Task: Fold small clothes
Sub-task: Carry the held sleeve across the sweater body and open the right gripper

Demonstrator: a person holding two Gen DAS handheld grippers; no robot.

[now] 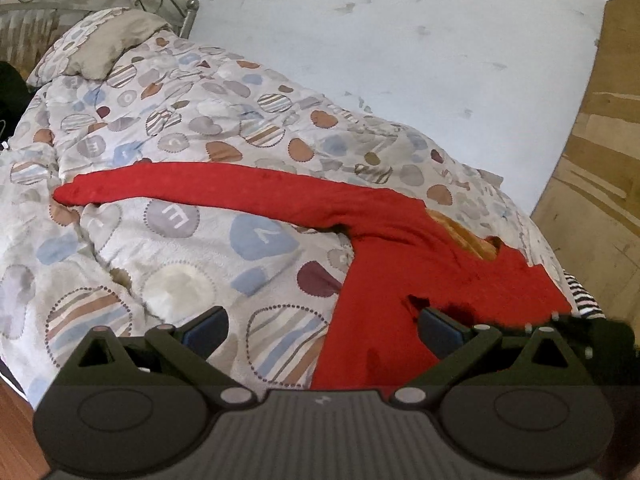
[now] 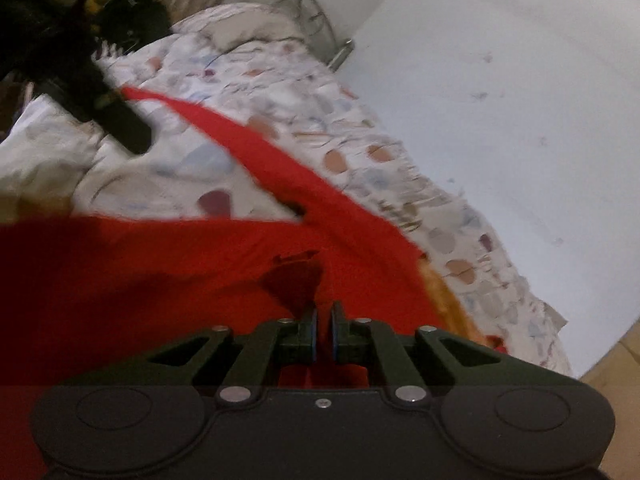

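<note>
Red garment (image 1: 384, 240) under wide left fingers (image 1: 208, 326), fold pinched between right fingers (image 2: 310, 326)

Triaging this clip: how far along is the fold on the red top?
Early. Done: the red top is laid out on the patterned quilt, one sleeve stretched out flat. In hand: the right tool is pinched shut on a tuck of the red fabric; the left tool is open, hovering over the garment's edge. Left: no fold visible yet, so sleeves and body remain.
</note>
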